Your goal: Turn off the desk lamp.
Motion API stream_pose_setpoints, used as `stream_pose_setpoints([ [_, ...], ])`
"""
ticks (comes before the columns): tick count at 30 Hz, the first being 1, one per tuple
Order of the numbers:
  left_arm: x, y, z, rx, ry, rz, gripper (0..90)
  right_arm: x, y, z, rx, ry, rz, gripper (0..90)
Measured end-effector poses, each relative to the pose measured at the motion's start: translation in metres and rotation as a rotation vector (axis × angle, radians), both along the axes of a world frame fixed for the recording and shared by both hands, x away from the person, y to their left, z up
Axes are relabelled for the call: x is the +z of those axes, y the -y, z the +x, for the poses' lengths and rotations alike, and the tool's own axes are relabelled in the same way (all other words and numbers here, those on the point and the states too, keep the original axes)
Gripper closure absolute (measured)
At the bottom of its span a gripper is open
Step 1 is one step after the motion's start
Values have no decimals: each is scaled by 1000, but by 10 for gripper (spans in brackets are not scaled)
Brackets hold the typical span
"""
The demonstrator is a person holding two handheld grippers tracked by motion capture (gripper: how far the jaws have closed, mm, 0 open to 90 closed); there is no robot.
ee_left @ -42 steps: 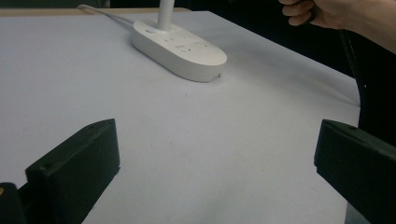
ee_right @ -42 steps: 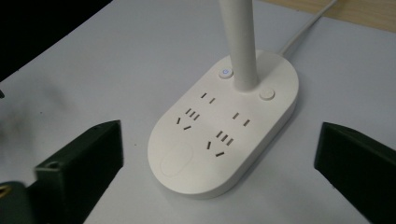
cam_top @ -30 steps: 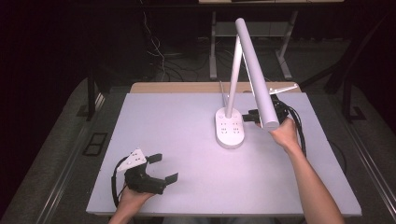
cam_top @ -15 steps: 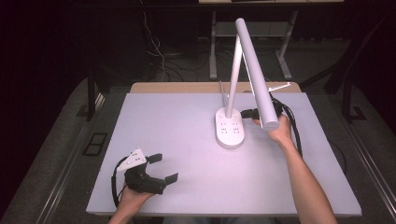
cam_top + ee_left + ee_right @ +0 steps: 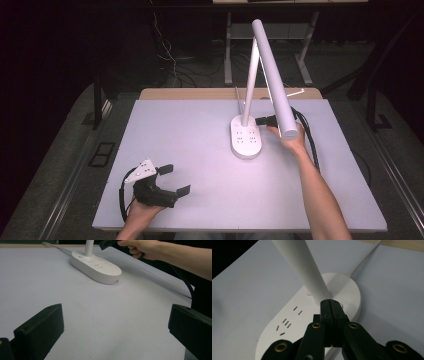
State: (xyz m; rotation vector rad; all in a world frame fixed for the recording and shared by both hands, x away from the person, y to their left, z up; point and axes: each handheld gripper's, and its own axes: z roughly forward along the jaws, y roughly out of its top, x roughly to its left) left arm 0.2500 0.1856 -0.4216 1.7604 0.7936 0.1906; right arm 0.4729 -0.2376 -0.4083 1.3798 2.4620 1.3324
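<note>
A white desk lamp stands on the table, its oval base [image 5: 245, 144] carrying several socket slots and its stem [image 5: 250, 85] rising to a long tube head [image 5: 272, 75]. My right gripper [image 5: 261, 120] is just right of the stem. In the right gripper view its jaws [image 5: 330, 303] have just closed and are shut, empty, with their tips over the base [image 5: 287, 332] at the foot of the stem [image 5: 299, 265]. My left gripper [image 5: 176, 180] rests near the front left of the table, open and empty, with its jaws [image 5: 112, 325] wide apart and facing the base [image 5: 96, 265].
The pale grey table top [image 5: 190, 130] has a wooden strip [image 5: 200, 94] along its back edge. The lamp's white cord [image 5: 364, 261] runs off behind the base. A black cable [image 5: 307, 135] trails from the right gripper along the table's right side. Dark floor surrounds the table.
My right hand has moved left and down, bringing its gripper in beside the lamp stem. The left hand and its gripper have stayed where they were.
</note>
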Motion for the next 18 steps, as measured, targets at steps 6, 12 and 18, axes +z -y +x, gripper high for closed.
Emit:
stream_pose_setpoints([
  [6,0,-2,0,11,-3,-6,0,-5,-6,4,-13,-10,5,900],
  [12,0,-2,-1,10,-2,-9,0,-10,-13,10,-38,-24,-3,900],
  [18,0,-2,0,6,-3,-4,0,-13,-15,14,-43,-11,-18,900],
])
